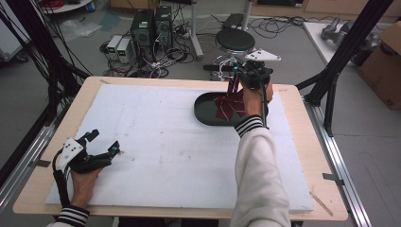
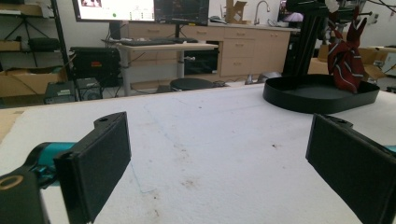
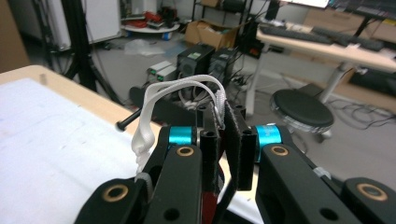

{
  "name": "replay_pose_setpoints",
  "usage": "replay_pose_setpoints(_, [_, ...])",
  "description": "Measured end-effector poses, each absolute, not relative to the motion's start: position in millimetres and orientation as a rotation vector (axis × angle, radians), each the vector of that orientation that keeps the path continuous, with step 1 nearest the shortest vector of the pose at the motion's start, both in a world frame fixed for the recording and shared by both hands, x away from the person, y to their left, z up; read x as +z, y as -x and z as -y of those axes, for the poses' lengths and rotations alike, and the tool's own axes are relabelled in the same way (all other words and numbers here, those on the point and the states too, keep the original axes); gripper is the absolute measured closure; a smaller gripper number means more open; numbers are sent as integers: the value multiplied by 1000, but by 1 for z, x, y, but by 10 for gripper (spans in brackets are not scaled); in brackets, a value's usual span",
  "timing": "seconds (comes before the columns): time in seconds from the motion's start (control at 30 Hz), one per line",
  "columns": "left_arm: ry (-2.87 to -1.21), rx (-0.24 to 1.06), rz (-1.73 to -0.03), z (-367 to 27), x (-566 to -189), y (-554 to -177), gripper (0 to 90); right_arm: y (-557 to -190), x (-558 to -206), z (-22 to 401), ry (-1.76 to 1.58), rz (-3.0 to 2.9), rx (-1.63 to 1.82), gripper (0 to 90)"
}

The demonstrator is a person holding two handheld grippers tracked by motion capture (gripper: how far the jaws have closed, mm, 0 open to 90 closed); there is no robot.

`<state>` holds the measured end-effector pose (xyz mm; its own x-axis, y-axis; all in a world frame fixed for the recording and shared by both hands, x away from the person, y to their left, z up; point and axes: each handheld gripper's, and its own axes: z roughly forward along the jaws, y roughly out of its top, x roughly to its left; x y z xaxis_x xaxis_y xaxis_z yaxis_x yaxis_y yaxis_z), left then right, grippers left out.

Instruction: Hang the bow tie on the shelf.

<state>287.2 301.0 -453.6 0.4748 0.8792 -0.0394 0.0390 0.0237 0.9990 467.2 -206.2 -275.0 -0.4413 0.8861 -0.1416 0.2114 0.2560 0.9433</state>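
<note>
The right gripper (image 1: 235,83) is up over the far side of the black tray (image 1: 204,111), jaws pinched tight on a dark red striped cloth (image 1: 229,105) that hangs down into the tray. In the right gripper view a white elastic strap (image 3: 154,100) loops out from between the clamped jaws, so it's attached to that cloth. The tray sits on the far right part of the white foam sheet (image 1: 156,142) covering the table. The left gripper (image 1: 104,142) rests on the near left of the sheet, jaws spread wide, holding nothing, well apart from the tray.
</note>
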Motion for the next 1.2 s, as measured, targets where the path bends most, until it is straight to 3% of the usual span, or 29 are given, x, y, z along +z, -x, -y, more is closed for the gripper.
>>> replay_pose_setpoints(1.2, [-1403,800,-874,-301,-454,-287,70,-488,-294,210,-1012,-1892,1072,824])
